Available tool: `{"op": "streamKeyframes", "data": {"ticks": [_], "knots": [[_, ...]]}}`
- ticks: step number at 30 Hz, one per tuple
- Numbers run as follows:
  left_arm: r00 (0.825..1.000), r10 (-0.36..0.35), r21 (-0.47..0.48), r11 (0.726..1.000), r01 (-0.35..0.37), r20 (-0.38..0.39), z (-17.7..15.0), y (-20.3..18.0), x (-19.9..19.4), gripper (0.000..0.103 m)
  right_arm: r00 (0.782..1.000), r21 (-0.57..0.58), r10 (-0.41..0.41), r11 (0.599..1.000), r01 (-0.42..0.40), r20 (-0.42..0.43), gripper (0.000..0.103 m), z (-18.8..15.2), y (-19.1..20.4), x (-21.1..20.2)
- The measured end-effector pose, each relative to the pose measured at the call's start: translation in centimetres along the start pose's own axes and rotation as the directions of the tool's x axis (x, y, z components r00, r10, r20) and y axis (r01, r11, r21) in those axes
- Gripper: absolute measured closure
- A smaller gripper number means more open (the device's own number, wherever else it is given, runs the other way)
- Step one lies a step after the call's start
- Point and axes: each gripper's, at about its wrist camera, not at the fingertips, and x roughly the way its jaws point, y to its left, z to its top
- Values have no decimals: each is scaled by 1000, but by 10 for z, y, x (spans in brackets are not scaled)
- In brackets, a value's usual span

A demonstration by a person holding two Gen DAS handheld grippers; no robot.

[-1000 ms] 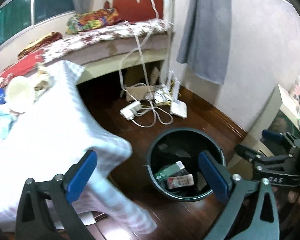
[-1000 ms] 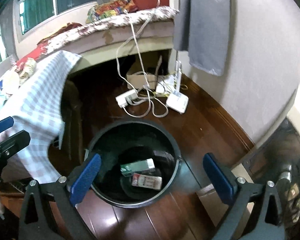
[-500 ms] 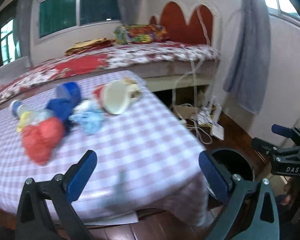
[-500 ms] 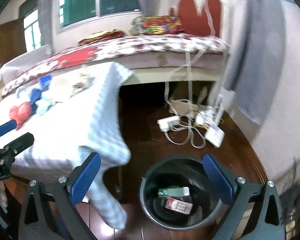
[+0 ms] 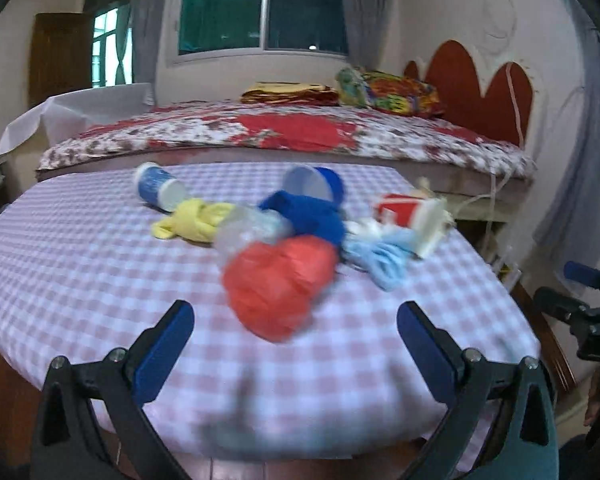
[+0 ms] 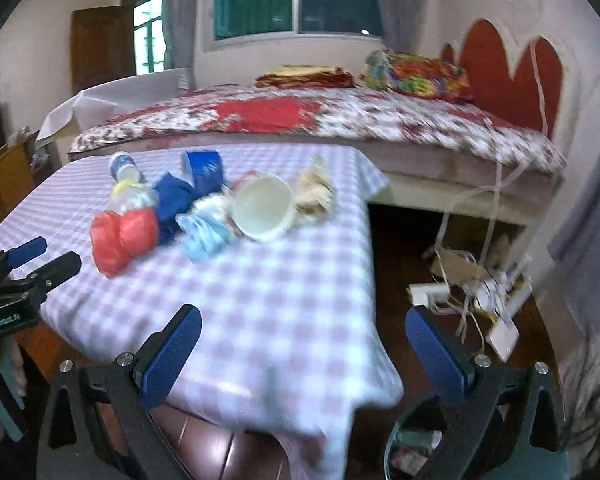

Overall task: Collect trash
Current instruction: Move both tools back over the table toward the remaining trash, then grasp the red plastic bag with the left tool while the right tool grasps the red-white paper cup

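Trash lies in a heap on the checked tablecloth: a red plastic bag, a blue cloth, a yellow cloth, a light blue mask, a clear bottle, a blue cup and a red-and-white paper cup. My left gripper is open and empty, just in front of the red bag. My right gripper is open and empty over the table's near right corner. The white cup, red bag and mask show there too.
A bed with a floral cover stands behind the table. Cables, a power strip and a white router lie on the wooden floor at right. The bin's rim shows at the bottom between my right fingers.
Both grippers have swung up and left from over the black bin to face the table. The trash heap has come into the middle of both views. Both stayed open.
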Motion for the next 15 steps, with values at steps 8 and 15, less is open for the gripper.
{"op": "streamKeyframes", "data": {"ticks": [8,15], "knots": [[1000,3,-15,1000,-3,10,15,26,33,5,999,-9,27,1000,-27,34,4,40,28,46],[991,-42,6,999,44,-128,13,21,76,12,999,10,52,999,-52,9,18,58,35,88]]}}
